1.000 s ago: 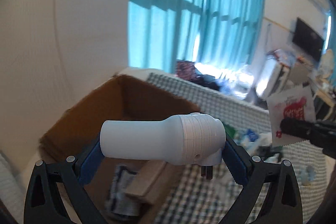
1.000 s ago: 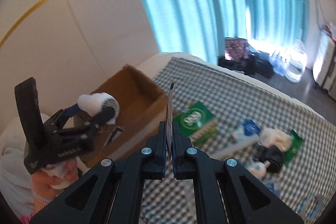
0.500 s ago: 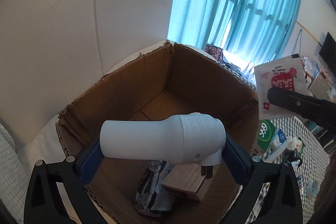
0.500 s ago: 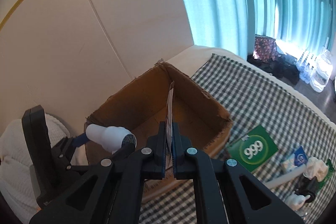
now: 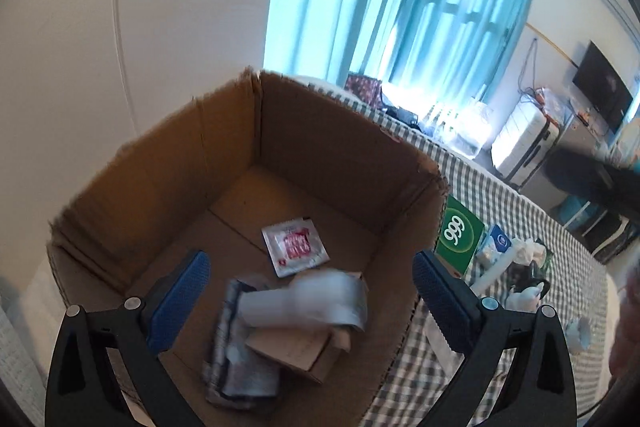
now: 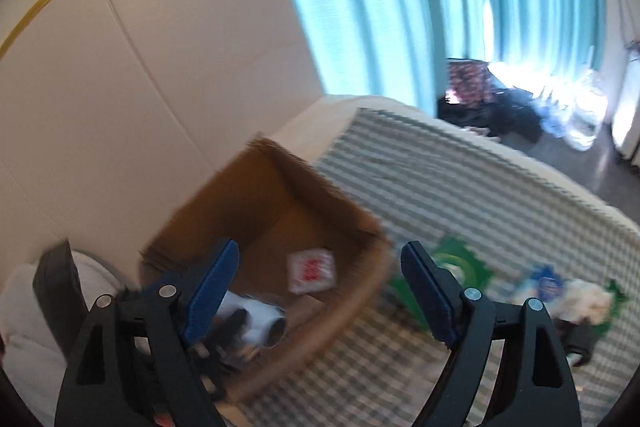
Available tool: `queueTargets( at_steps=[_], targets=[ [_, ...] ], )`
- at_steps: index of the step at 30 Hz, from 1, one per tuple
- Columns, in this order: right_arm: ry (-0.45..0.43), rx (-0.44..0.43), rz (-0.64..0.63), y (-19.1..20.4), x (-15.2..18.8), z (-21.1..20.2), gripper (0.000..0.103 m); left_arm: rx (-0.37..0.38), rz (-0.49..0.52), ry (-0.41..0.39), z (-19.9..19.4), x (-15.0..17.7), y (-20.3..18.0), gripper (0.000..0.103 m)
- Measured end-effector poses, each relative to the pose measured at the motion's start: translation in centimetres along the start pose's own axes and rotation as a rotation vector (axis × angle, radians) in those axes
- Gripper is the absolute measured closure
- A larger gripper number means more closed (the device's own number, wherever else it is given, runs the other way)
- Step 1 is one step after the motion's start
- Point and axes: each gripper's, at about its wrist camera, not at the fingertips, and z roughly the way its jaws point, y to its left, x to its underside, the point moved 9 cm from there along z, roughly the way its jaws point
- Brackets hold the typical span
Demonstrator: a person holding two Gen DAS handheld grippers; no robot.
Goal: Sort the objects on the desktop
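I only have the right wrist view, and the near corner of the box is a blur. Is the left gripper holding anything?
Observer: No. The left gripper is open above the cardboard box, with nothing gripped.
Operator: What is the white thing below it?
Observer: A white plug-in device, motion-blurred, on or just above a small brown carton.
Operator: Anything else in that corner?
Observer: A patterned packet lies beside the carton, partly under the white device.

Brown box point(image 5: 320, 147), green-checked cloth point(image 5: 520, 211)
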Motion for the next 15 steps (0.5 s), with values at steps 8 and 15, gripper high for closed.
queueTargets(
  at_steps=[8,15],
  targets=[
    [-0.004,0.293,-0.062,-11.1,6.6,-9.3,0.019,0.059,-0.058,0.006,-0.6,0.6,-2.6,0.000],
    [0.020,0.352,0.111,-21.7,13.3,-13.7,0.018,0.170,0.015,0.073,-1.2,3.0,-9.5,0.000]
  ],
)
